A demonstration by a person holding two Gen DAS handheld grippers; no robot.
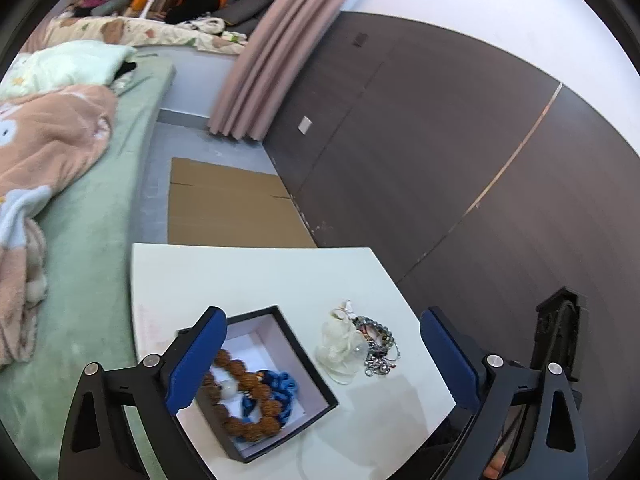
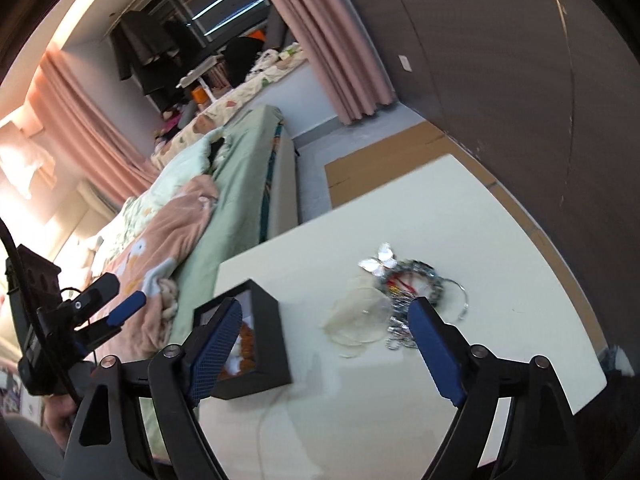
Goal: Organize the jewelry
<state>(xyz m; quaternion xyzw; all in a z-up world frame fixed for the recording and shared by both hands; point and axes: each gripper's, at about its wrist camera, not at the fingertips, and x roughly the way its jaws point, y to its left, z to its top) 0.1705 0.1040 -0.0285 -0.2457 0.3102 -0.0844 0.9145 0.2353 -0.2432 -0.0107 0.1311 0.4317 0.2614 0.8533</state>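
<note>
Left wrist view: left gripper (image 1: 320, 364) spread wide, blue pads empty, hovering above the white rectangular tabletop (image 1: 256, 276). Under its left finger sits the open black square box with pale lining (image 1: 280, 344), already holding a brown chunky-bead bracelet (image 1: 248, 404) and a blue beaded piece (image 1: 280, 386) lying over it. Just right of the box, apart from it, is the remaining pile: a translucent whitish pouch or shell-like item (image 1: 340, 354) touching a tangle of silver chains and dark beaded bracelets (image 1: 378, 344). Green bedspread (image 1: 100, 240) left of the table, flat brown cardboard (image 1: 232, 208) on the floor beyond.

Right wrist view: right gripper (image 2: 324, 344) also fully apart, nothing held, fingers straddling the gap between box and pile. Its right pad is just beside the silver chain tangle (image 2: 416, 292); a silver butterfly ornament (image 2: 378, 262) sits at the pile's far edge, and a thin wire bangle (image 2: 460, 296) sticks out on the right. The whitish pouch (image 2: 360, 316) lies between the fingers. Black box (image 2: 260, 328) seen from the side, orange-brown beads visible inside. Left gripper (image 2: 116, 312) visible at far left over the bed edge; its opening is hard to judge here.

Judged step: mid-task, two items boxed, pile still to sort. Next move likely calls for the right gripper to drop onto one piece of the tangle, pinch a single strand without dragging the rest, then carry it left into the box
</note>
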